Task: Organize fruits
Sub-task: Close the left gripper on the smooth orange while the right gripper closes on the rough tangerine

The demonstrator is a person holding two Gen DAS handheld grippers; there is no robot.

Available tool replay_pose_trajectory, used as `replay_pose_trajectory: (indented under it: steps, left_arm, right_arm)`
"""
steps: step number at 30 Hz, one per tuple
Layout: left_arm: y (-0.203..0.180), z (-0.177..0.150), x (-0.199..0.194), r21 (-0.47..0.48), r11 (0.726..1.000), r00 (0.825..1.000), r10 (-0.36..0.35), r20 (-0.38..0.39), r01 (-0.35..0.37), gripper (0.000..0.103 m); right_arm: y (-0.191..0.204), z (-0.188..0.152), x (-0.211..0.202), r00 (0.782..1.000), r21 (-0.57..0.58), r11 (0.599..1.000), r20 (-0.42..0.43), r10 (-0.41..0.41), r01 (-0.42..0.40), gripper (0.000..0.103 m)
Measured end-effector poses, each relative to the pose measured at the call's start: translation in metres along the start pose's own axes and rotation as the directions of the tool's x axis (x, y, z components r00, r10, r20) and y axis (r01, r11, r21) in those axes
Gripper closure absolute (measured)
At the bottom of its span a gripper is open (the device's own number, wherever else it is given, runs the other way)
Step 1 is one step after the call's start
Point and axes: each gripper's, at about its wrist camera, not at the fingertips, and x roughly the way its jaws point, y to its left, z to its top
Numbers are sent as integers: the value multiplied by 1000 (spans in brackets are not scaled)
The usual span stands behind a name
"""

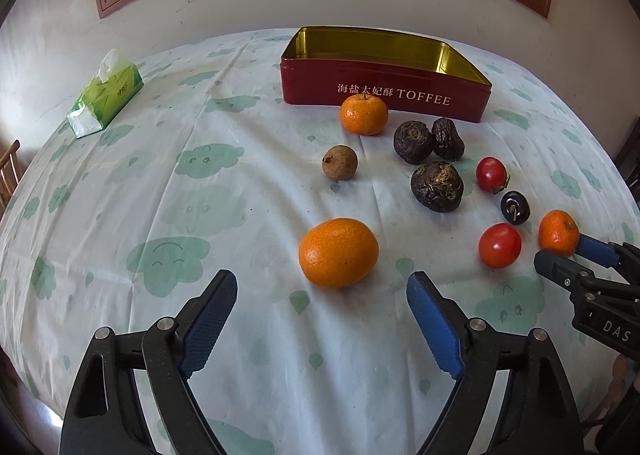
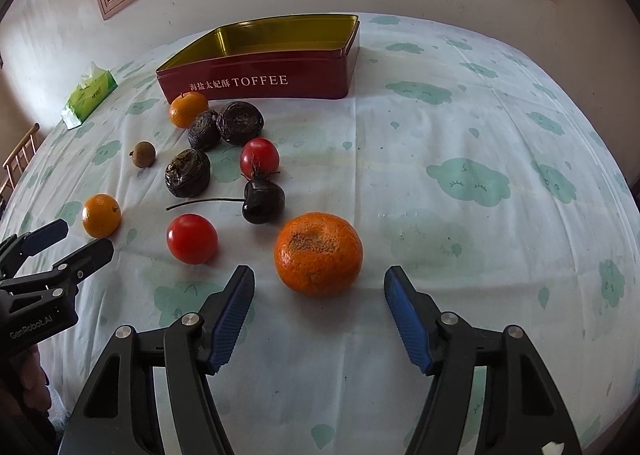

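Left wrist view: left gripper (image 1: 322, 287), jaws spread, nothing between the blue pads; one orange (image 1: 338, 253) lies on the cloud-print tablecloth (image 1: 168, 191) just ahead of the fingertips, in line with the gap yet untouched. Right wrist view: right gripper (image 2: 320, 283), jaws likewise spread; a second, rough-skinned orange (image 2: 318, 254) sits just ahead of the tips, centred on the gap, not pinched. Between the two oranges, on the cloth: two red tomatoes (image 2: 192, 239), (image 2: 259, 157); one dark cherry (image 2: 263, 201) with a long stem; three wrinkled dark fruits (image 2: 187, 173), (image 2: 240, 123), (image 2: 204, 130), the last two touching; one small brown round fruit (image 2: 143, 154), set apart. A third, smaller orange (image 2: 188, 109) lies just in front of the red tin (image 2: 256, 83), lettered TOFFEE, open-topped, gold inside, its interior showing no fruit as far as can be seen. Green tissue pack (image 1: 105, 95), well apart near the wall side. In the left view the right gripper's fingertips flank the rough-skinned orange at the frame's right edge; contact there cannot be told.
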Motion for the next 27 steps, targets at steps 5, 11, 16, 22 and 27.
replay_pose_trajectory:
  steps: [5,11,16,22,27]
  left_arm:
    - [-3,6,6,9,1000,1000,0,2,0,20]
    - [-4,7,12,13,1000,1000,-5,-7,5,30]
    - [-4,7,15,8,1000,1000,-13,-16,13,41]
    - [-4,6,14,5,1000,1000,-26,-17,26,55]
    - [-3,6,13,1,999,999,-39,-14,39,60]
  right_arm:
    - [0,4,4,1000,-8,1000,-1,-9,9,43]
    - [-1,5,5,1000,-17,1000,5,-21,21,51]
    - [0,5,5,1000,-22,1000,9,-17,18,57]
    - [1,5,4,1000,-23,1000,13,-4,4,63]
    - [1,5,4,1000,-23,1000,14,-4,4,63]
